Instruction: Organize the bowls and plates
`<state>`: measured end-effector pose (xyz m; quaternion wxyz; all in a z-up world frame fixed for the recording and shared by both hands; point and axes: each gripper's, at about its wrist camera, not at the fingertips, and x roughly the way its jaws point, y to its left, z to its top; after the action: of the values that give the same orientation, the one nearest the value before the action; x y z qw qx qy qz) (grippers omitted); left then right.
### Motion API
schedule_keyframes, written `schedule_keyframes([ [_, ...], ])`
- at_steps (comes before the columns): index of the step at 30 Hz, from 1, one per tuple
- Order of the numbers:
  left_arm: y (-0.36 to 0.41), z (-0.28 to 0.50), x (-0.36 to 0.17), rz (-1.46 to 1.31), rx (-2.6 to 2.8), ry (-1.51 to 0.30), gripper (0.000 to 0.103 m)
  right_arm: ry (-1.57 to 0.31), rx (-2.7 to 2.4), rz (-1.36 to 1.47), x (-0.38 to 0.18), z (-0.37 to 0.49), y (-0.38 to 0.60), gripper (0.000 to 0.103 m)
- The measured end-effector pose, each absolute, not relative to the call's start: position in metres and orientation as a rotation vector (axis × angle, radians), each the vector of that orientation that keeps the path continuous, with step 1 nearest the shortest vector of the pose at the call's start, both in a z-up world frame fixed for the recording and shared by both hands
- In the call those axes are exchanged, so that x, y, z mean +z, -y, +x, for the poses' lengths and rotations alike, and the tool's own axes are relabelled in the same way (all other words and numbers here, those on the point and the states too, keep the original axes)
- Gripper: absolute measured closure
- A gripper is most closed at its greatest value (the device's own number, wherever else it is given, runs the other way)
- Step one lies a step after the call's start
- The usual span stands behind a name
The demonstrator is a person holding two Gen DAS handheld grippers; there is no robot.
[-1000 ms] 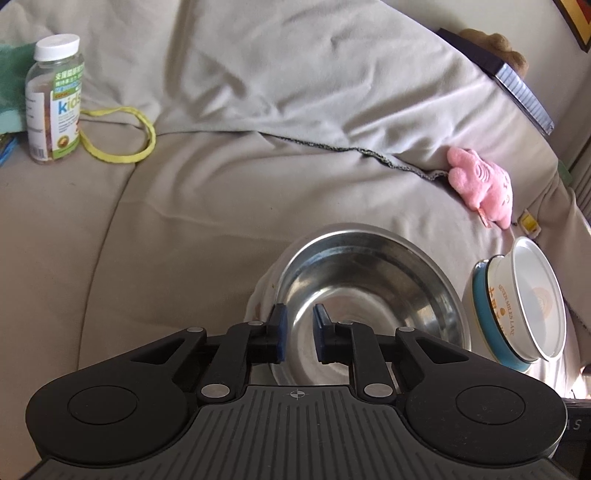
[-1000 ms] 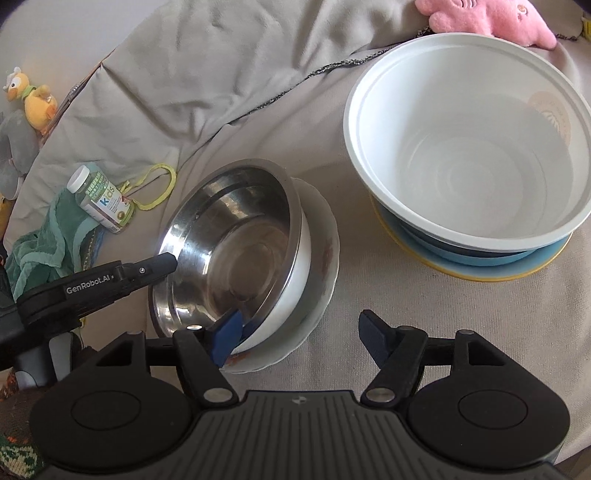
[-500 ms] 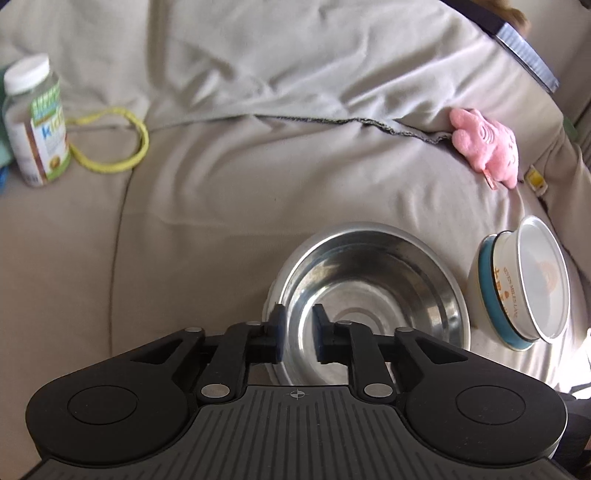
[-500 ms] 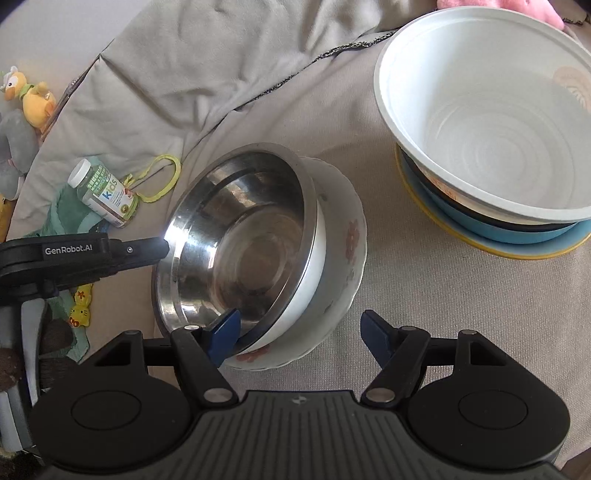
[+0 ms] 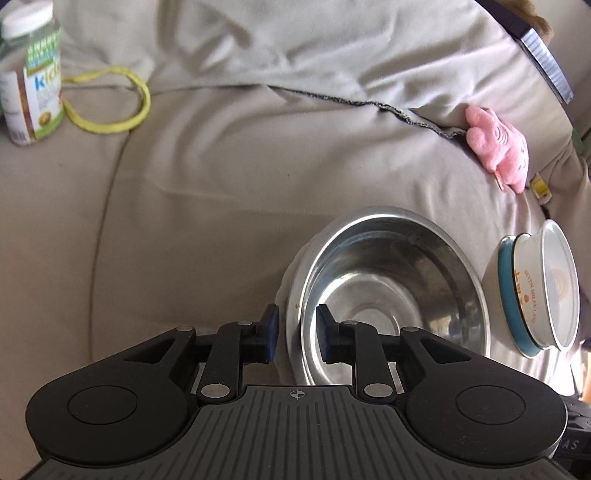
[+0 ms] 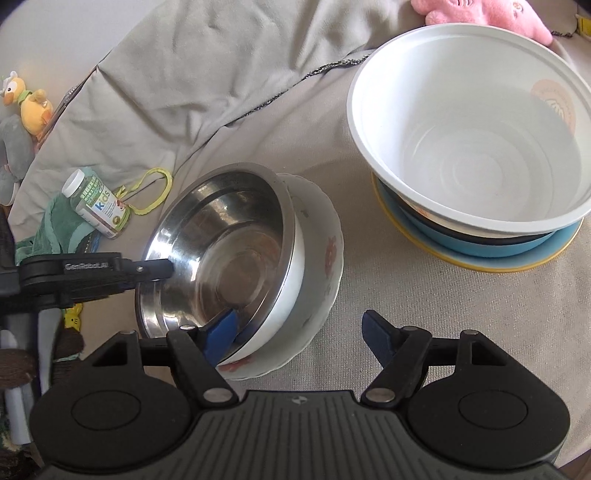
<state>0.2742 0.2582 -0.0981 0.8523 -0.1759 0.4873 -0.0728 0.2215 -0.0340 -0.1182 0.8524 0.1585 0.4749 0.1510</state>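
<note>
A steel bowl (image 5: 388,280) (image 6: 221,254) sits nested in a white bowl and a flowered plate (image 6: 325,258); the stack is tilted up off the beige sheet. My left gripper (image 5: 295,332) is shut on the steel bowl's near rim, one finger inside, one outside; it also shows in the right wrist view (image 6: 147,271). My right gripper (image 6: 299,332) is open, its left finger (image 6: 221,332) under the stack's edge. A large white bowl (image 6: 480,147) (image 5: 550,284) rests on a dark bowl and a blue plate (image 6: 480,254) at the right.
A vitamin bottle (image 5: 29,74) (image 6: 98,206), a yellow loop (image 5: 110,107) and a green cloth (image 6: 55,229) lie to the left. A pink plush (image 5: 498,147) (image 6: 480,11) lies at the back. Plush toys (image 6: 26,107) sit far left.
The steel bowl stack has tilted up and lifted, held by my left gripper. Both grippers have shifted left relative to the white bowl stack.
</note>
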Motion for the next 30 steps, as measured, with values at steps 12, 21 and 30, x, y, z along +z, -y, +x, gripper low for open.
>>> schedule_keyframes([
  [12, -0.239, 0.285, -0.096, -0.294, -0.149, -1.002, 0.08, -1.054, 0.366, 0.402, -0.138, 0.222, 0.021, 0.029],
  [21, -0.232, 0.305, -0.113, -0.203, -0.167, -1.117, 0.06, -1.067, 0.392, 0.431, -0.142, 0.225, 0.022, 0.029],
  [30, -0.221, 0.307, -0.115, -0.198, -0.174, -1.121, 0.046, -1.041, 0.469, 0.445, -0.144, 0.218, 0.016, 0.033],
])
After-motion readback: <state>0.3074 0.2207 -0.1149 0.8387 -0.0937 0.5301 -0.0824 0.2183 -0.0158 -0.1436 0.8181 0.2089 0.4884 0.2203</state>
